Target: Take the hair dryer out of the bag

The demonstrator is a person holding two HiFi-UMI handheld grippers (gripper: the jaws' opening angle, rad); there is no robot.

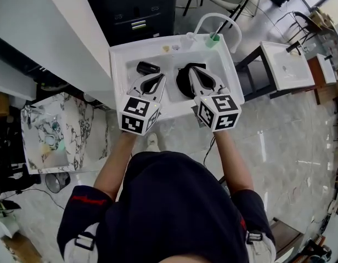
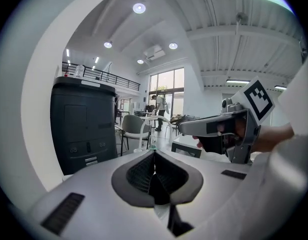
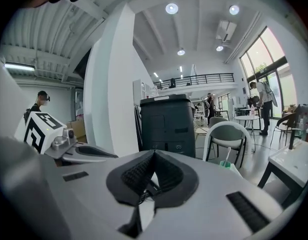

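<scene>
In the head view a white basin table [image 1: 117, 64] holds a black round pouch-like thing [image 1: 183, 84], probably the bag, and a short black cylinder [image 1: 148, 67] to its left. I cannot make out the hair dryer itself. My left gripper [image 1: 159, 76] hovers over the basin just right of the cylinder. Over the black pouch, my right gripper [image 1: 192, 70] hides part of it. Both are shut with nothing between the pads, as the left gripper view [image 2: 154, 161] and the right gripper view [image 3: 153, 163] show. Each gripper view points level across the room.
A green-capped item [image 1: 213, 39] and small bits sit on the basin's far rim. Behind it stand a black cabinet [image 1: 137, 4] and a white chair [image 1: 219, 19]. A marble-topped table [image 1: 65, 130] is at the left and a white side table [image 1: 287, 64] at the right.
</scene>
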